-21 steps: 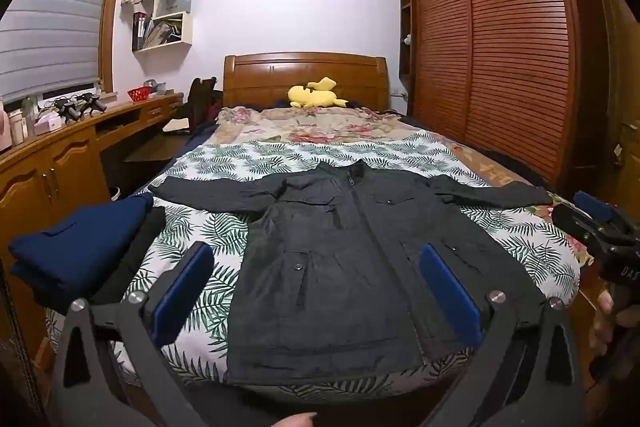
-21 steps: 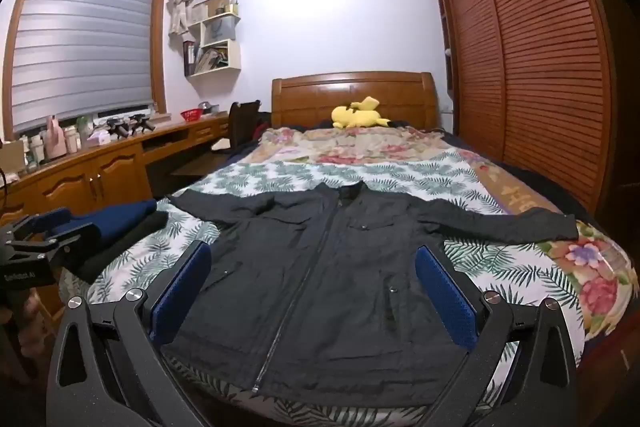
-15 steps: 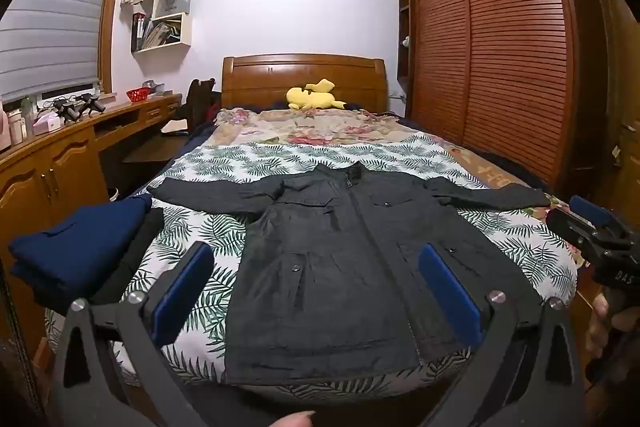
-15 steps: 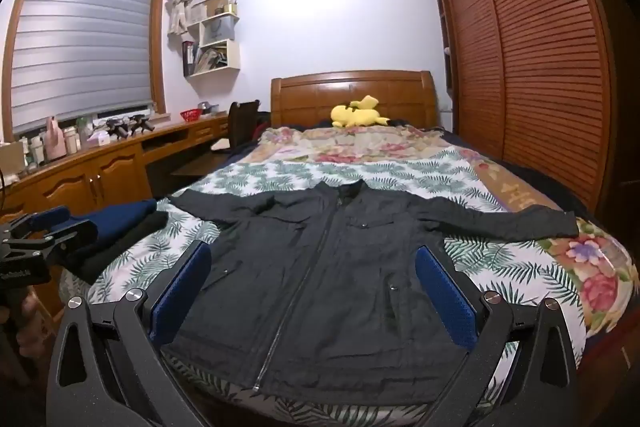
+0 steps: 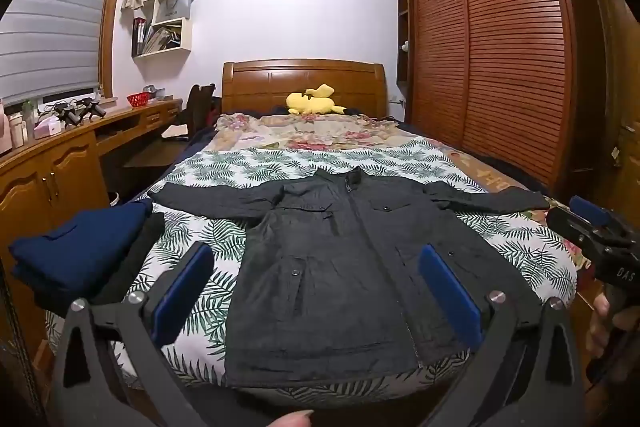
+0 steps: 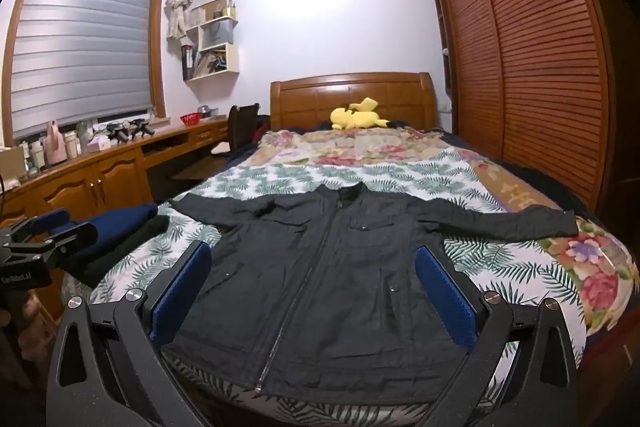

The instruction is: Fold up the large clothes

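While both claws gape empty, dark jacket (image 5: 340,267) flat on leaf-print bed (image 5: 224,167), wooden wardrobe (image 5: 500,47) beside

Our right gripper (image 6: 312,297) over a dark jacket (image 6: 320,279) spread on the bed (image 6: 532,267)

We hold the blue-padded jaws wide apart, nothing between them; the zipped jacket lies flat, sleeves out to both sides; our left gripper (image 6: 44,231) shows at the left edge, beside folded navy clothes (image 6: 120,227); a yellow plush toy (image 6: 358,117) rests by the headboard (image 6: 352,95).

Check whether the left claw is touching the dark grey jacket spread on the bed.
Apart. The right wrist view shows the left claw off the bed's left edge, beside the folded navy garment, clear of the dark grey jacket.
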A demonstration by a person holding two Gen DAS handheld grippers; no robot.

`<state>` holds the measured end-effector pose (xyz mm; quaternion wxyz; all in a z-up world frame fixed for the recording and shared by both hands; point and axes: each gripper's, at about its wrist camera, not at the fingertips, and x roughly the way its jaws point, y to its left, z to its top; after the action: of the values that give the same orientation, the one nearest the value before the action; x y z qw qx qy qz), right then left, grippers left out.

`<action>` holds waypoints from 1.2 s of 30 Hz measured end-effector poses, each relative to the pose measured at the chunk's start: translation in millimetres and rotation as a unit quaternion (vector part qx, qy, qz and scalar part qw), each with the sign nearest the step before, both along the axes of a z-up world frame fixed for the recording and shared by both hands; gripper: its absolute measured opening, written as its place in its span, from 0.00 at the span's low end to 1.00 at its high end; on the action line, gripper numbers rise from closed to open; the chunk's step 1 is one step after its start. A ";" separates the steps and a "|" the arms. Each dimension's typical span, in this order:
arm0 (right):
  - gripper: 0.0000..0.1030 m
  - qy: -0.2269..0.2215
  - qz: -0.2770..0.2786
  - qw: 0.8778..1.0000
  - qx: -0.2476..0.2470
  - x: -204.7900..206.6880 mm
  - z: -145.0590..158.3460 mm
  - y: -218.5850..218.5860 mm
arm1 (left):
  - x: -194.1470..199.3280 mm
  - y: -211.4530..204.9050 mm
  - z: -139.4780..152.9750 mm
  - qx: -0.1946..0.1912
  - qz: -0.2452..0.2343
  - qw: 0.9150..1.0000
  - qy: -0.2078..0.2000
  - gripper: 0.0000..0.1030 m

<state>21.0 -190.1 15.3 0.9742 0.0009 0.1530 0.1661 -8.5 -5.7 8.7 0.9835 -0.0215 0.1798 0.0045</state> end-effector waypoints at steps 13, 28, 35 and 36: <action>1.00 -0.001 -0.001 1.000 0.002 -1.9 1.0 1.9 | -1.0 -0.3 -0.5 -0.001 0.000 1.000 0.000 1.00; 1.00 -0.001 0.000 1.000 0.004 -1.6 1.5 0.5 | -1.1 0.3 -1.2 -0.002 0.001 1.000 -0.001 1.00; 1.00 -0.001 0.000 1.000 0.004 -1.7 1.7 0.0 | -2.3 -0.7 -0.4 -0.002 0.001 1.000 0.000 1.00; 1.00 -0.001 0.000 1.000 0.004 -1.7 1.6 -0.1 | -2.5 -0.9 -0.4 -0.001 0.001 1.000 0.000 1.00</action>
<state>19.3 -190.2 17.0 0.9744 0.0046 0.1510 0.1667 -11.1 -6.6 8.3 0.9835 -0.0229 0.1794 0.0050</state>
